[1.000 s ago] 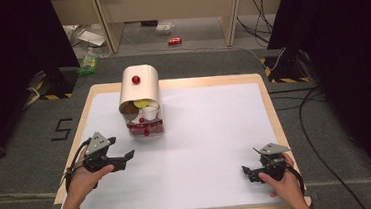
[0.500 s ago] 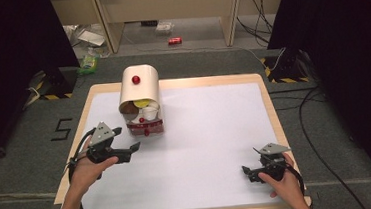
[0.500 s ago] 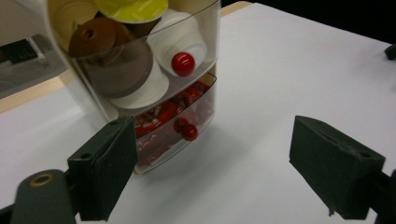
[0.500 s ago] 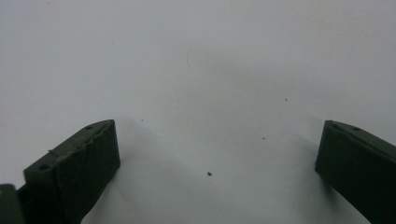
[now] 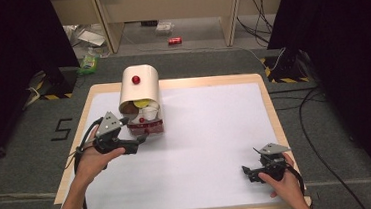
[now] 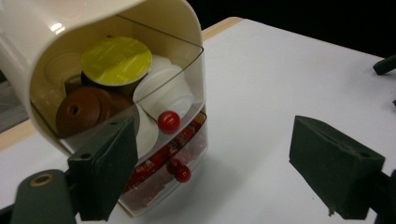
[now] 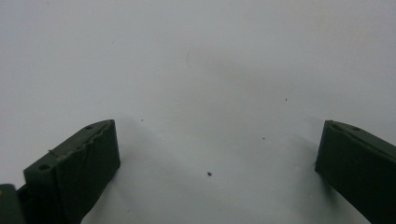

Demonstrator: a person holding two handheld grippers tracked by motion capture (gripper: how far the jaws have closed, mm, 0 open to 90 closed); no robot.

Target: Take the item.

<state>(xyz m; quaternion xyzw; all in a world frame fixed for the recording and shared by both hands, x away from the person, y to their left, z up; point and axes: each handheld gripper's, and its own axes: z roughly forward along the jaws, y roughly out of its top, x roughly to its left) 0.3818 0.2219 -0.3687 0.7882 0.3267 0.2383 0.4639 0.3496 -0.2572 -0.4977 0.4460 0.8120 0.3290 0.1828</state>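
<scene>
Having advanced to the dispenser [image 5: 140,95], the left gripper [image 5: 138,140] stands spread before its drawer [image 6: 163,182]. The right gripper [image 5: 249,172] rests spread on the counter [image 5: 216,132].

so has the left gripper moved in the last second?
Yes. The left gripper has moved forward and rightward, closing on the capsule dispenser, which stayed put.

the left gripper [image 6: 219,172] is showing both jaws cut off by the bottom edge of its own view, and one jaw is covering part of the capsule holder [image 6: 112,60]. the red packets [image 6: 154,170] in the drawer are blurring behind clear plastic. the right gripper [image 7: 217,172] is also losing its jaws at the frame's edge.
</scene>
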